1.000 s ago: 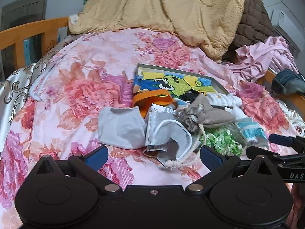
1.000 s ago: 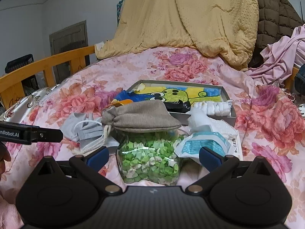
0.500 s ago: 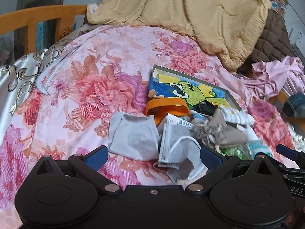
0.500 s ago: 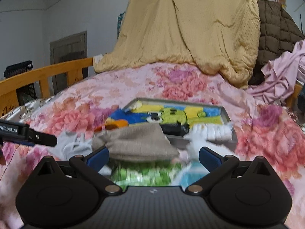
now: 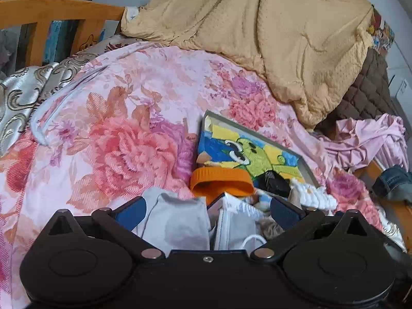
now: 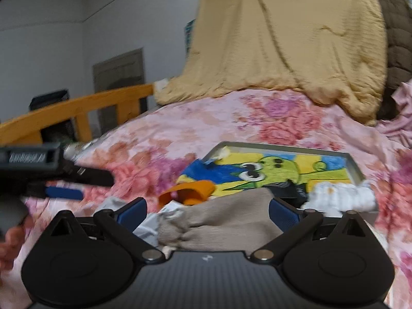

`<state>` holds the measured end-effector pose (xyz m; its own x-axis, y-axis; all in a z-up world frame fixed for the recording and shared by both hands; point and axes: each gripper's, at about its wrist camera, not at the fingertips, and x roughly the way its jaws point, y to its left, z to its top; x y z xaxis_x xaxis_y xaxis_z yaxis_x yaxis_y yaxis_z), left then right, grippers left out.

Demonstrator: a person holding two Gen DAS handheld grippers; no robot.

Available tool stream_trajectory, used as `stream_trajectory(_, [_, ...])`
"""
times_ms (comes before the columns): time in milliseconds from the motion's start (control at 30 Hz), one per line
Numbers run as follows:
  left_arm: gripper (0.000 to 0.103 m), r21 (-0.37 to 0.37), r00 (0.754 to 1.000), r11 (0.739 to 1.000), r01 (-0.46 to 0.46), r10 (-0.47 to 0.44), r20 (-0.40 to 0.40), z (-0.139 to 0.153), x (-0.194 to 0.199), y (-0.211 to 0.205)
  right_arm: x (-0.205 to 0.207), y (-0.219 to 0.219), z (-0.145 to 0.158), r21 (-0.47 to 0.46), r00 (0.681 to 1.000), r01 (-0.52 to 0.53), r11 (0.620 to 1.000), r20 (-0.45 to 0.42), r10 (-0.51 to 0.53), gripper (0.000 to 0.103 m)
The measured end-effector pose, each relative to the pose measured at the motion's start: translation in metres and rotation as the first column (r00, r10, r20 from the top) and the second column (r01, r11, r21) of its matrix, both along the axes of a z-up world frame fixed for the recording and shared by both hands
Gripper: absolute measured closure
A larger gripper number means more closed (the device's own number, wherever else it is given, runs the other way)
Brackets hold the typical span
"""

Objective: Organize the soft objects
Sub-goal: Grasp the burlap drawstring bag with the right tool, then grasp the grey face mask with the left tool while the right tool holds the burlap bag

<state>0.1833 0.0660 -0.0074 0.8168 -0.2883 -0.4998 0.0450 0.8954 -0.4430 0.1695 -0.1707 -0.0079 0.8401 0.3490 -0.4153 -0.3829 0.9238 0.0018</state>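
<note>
Approach step, by judgement: left tool [image 5: 208,209] spread over grey masks [image 5: 177,221] beside orange lid [image 5: 221,180]; right tool [image 6: 207,209] spread over beige pouch [image 6: 221,226]. Next: lowering, pinching.

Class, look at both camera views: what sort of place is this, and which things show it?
Most likely a bedroom: a floral bedsheet covers a bed with a wooden bed rail, and a yellow quilt is heaped at the back.

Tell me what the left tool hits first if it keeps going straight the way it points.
Most likely the grey face masks lying between the open fingers of the left tool; just beyond them sits the orange lid. Depth is hard to judge here.
</note>
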Motion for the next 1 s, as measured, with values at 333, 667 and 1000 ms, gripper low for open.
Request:
stream_trajectory(333, [0.001, -0.025, 0.992, 0.993, 0.115, -0.113, 0.058, -0.008, 0.020, -0.007, -0.009, 0.016, -0.012, -0.181, 0.997, 0.075, 0.981, -0.013, -0.079, 0.018])
stream_trajectory(667, [0.010, -0.022, 0.962, 0.962, 0.271, -0.271, 0.020, -0.017, 0.019, -0.023, -0.010, 0.001, -0.013, -0.161, 0.988, 0.103, 0.982, -0.096, -0.119, 0.026])
stream_trajectory(1000, [0.024, 0.026, 0.943, 0.945, 0.327, -0.325, -0.065, -0.028, 0.022, -0.033, -0.013, 0.000, -0.007, -0.169, 0.995, 0.081, 0.982, -0.050, -0.091, 0.027])
